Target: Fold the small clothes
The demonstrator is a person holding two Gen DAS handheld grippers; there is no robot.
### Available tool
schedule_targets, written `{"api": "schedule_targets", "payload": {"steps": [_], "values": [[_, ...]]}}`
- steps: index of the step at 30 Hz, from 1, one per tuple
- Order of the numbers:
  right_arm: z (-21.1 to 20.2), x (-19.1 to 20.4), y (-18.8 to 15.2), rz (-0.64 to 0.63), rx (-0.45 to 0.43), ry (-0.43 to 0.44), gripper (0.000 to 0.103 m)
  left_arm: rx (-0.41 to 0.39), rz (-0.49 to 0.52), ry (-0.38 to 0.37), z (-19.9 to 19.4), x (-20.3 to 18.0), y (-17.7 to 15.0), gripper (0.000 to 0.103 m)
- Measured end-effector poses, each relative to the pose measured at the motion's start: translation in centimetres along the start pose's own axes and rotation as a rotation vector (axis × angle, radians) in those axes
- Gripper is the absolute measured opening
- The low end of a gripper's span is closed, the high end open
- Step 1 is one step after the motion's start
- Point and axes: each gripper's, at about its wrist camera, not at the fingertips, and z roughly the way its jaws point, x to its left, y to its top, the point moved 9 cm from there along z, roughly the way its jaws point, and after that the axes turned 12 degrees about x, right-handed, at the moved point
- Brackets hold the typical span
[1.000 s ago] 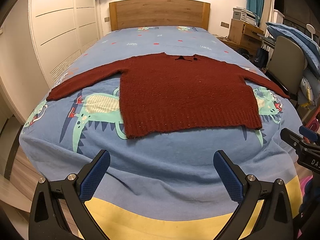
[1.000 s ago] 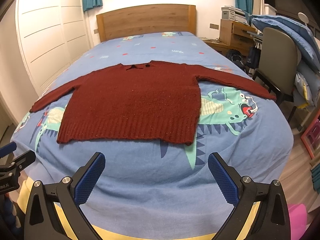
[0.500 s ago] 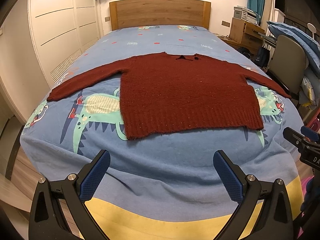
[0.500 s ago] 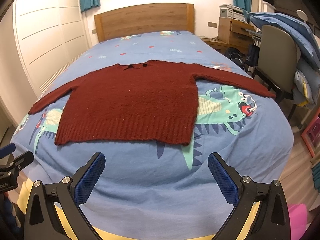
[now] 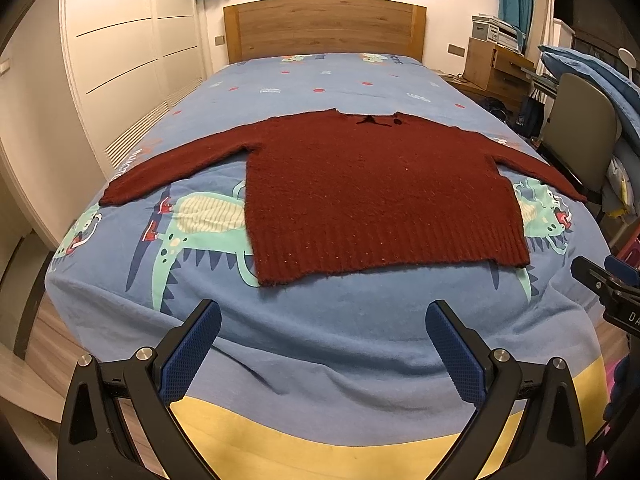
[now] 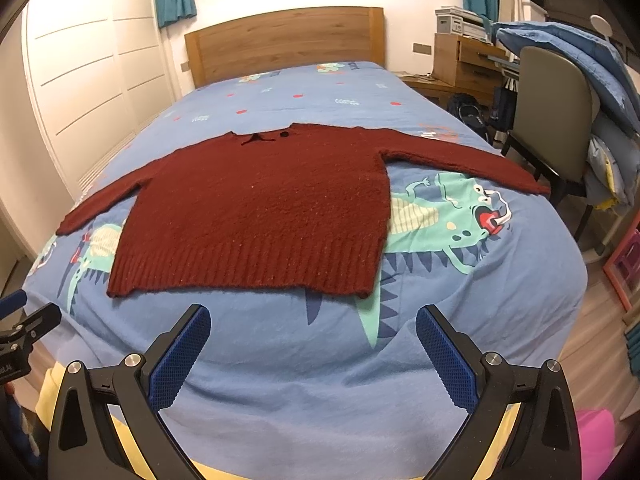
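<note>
A dark red knitted sweater point(image 5: 372, 188) lies flat on the blue dinosaur-print bed sheet point(image 5: 340, 320), sleeves spread out to both sides, hem towards me. It also shows in the right wrist view point(image 6: 264, 216). My left gripper point(image 5: 323, 320) is open and empty, hovering over the bed's near end just short of the hem. My right gripper point(image 6: 313, 324) is open and empty, also just short of the hem. The right gripper's tip shows at the right edge of the left wrist view point(image 5: 608, 284).
A wooden headboard point(image 5: 324, 28) stands at the far end. White wardrobe doors point(image 5: 120, 72) line the left side. A grey chair point(image 6: 556, 120) with piled blue bedding and a wooden desk point(image 6: 464, 64) stand to the right of the bed.
Both grippers have edged slightly forward towards the sweater's hem. The sweater has not moved and both grippers stay open.
</note>
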Motion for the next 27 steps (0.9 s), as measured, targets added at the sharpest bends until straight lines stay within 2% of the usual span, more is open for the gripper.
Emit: {"api": "schedule_targets", "payload": {"steps": [15,24,27], "values": [[0.8,-1.4,1.6,0.035,0.010,0.018,0.103,0.027,-0.064,0.014,0.2,1.0,2.0,0.100],[2.5,-6.8,5.9,0.130,-0.002,0.058,0.103,-0.008,-0.092,0.071,0.0,2.3,6.3,0.100],[4.0,-9.0,7.2,0.159,0.005,0.048,0.103,-0.012,-0.111,0.085,0.4,2.9,7.6,0.100]]}}
